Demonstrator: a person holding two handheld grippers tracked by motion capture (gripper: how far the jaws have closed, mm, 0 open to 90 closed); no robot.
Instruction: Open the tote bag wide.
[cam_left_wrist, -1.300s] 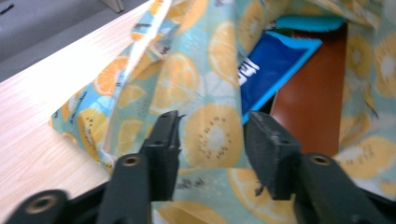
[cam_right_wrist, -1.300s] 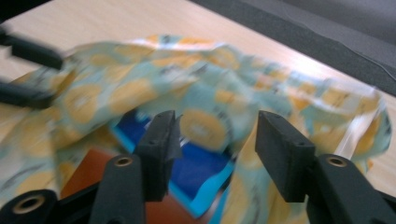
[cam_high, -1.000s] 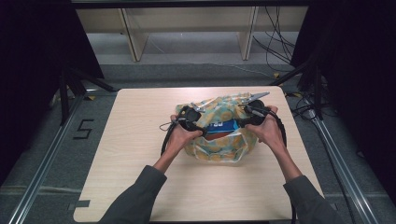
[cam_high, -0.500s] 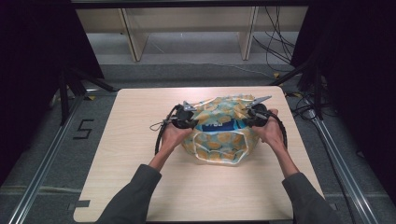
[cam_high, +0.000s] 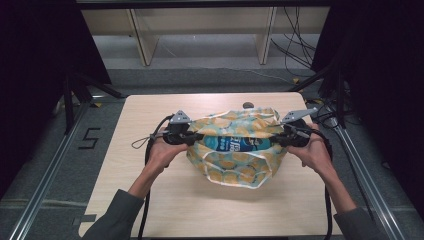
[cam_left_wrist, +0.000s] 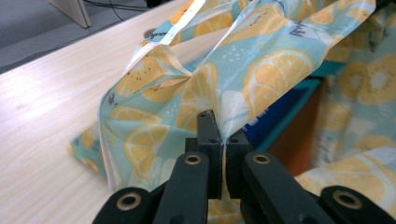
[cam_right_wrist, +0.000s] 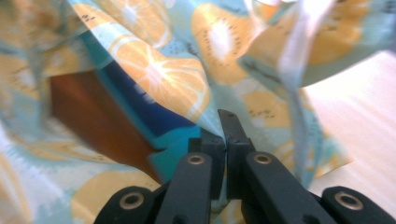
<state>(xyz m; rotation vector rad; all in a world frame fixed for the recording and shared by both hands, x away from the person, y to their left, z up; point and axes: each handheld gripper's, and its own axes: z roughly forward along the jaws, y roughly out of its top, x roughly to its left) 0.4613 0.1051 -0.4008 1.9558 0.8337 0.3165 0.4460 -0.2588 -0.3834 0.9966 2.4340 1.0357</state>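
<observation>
A cloth bag printed with orange and lemon slices lies on the wooden table, its mouth stretched wide. A blue and teal packet lies inside it. My left gripper is shut on the bag's left rim, and the cloth is pinched between its closed jaws. At the bag's right rim my right gripper is shut on the fabric. The packet's blue and brown faces lie just beyond those jaws. Both grippers' jaws have just closed on the cloth.
A small round dark thing sits on the table behind the bag. Cables trail from both grippers along the person's forearms. Shelving legs stand on the floor beyond the table's far edge.
Both grippers have moved apart, left one leftward and right one rightward, and slightly up. They have shut on the bag's rim and pulled its mouth open wide, exposing the blue packet.
</observation>
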